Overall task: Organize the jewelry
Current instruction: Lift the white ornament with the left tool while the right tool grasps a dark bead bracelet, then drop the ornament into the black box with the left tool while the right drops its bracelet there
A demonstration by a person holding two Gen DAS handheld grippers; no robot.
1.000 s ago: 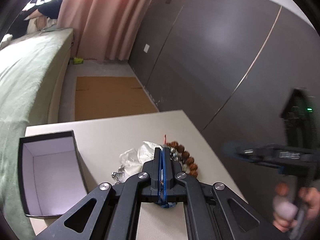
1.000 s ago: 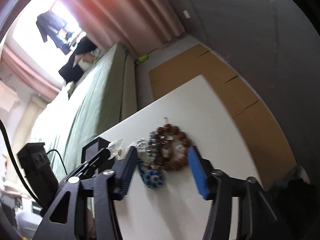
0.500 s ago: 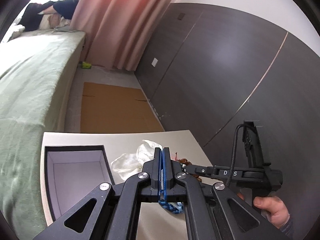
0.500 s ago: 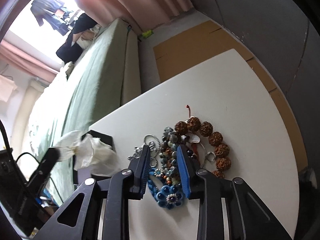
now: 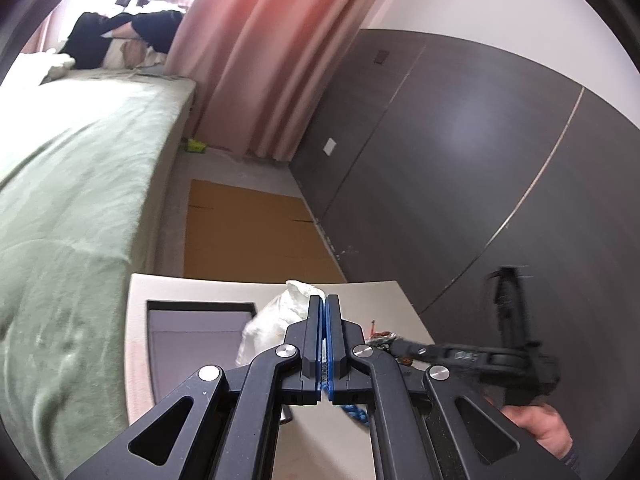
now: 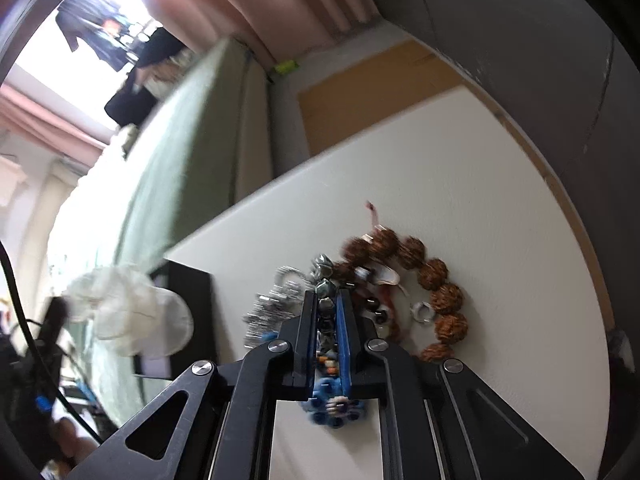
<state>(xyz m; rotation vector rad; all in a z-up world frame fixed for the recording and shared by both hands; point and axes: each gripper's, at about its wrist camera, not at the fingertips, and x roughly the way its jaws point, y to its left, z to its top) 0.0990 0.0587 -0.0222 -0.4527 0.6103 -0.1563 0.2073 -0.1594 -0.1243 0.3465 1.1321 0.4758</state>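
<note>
My left gripper [image 5: 324, 304] is shut on a crumpled white pouch [image 5: 276, 316] and holds it above the table, beside the open black box [image 5: 192, 340]. In the right wrist view the pouch [image 6: 132, 312] hangs over the box [image 6: 188, 312]. My right gripper [image 6: 328, 300] is shut on a grey and dark bead bracelet [image 6: 326, 292] in the jewelry pile. A brown bead bracelet [image 6: 436, 288], a silver chain [image 6: 272, 300] and a blue flower bracelet [image 6: 336, 404] lie around it on the white table [image 6: 480, 208].
A green bed [image 5: 68, 184] runs along the left. Cardboard [image 5: 248, 232] lies on the floor beyond the table. Dark wardrobe doors [image 5: 460, 152] stand on the right. The table's far edge [image 5: 260, 280] is close behind the box.
My right gripper came down onto the jewelry pile and closed from wide open onto the grey bead bracelet. My left gripper lifted the white pouch up and toward the box.
</note>
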